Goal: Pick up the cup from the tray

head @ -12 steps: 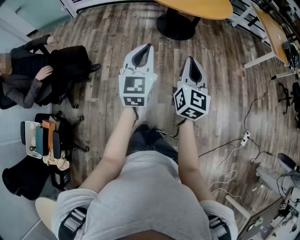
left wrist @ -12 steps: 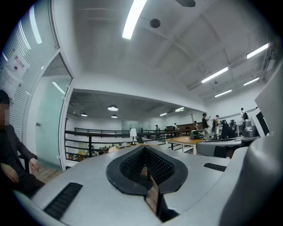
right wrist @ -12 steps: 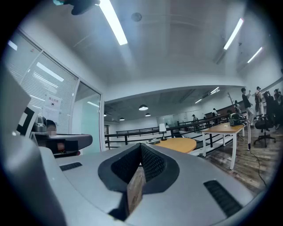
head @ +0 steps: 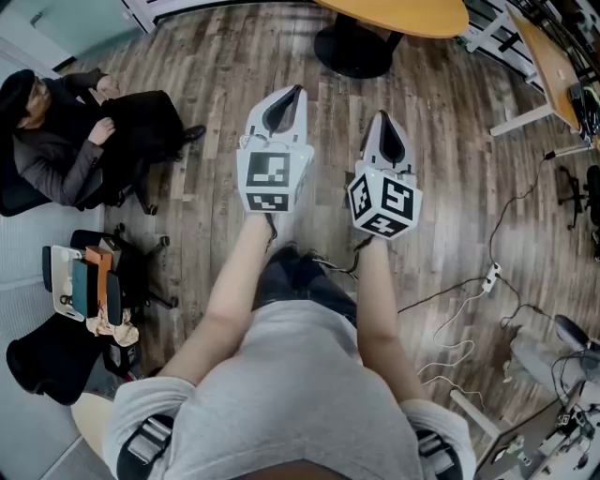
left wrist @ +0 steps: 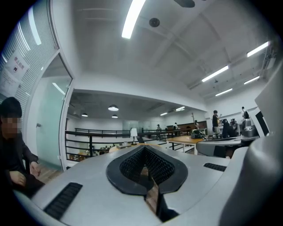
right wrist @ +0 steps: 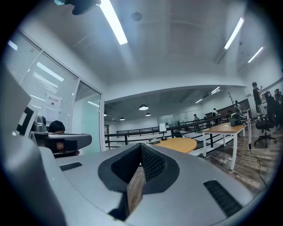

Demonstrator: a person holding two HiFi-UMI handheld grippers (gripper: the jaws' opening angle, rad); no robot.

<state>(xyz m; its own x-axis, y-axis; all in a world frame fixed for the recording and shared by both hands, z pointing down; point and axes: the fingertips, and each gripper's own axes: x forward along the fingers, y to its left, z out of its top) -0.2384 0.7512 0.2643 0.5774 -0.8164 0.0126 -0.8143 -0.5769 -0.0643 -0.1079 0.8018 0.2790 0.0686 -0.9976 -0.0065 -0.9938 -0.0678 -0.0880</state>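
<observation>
Sitting left of left gripper (head: 296, 96): person (head: 64, 141); round table (head: 398, 15) ahead.

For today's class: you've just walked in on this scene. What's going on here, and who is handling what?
A person stands on a wooden floor and holds a two-jaw gripper in each hand, out in front. The left gripper and the right gripper are both shut with nothing between their jaws. No cup or tray shows in any view, so the pick-up has not begun. A seated person is off to the left, and a round table stands ahead.
</observation>
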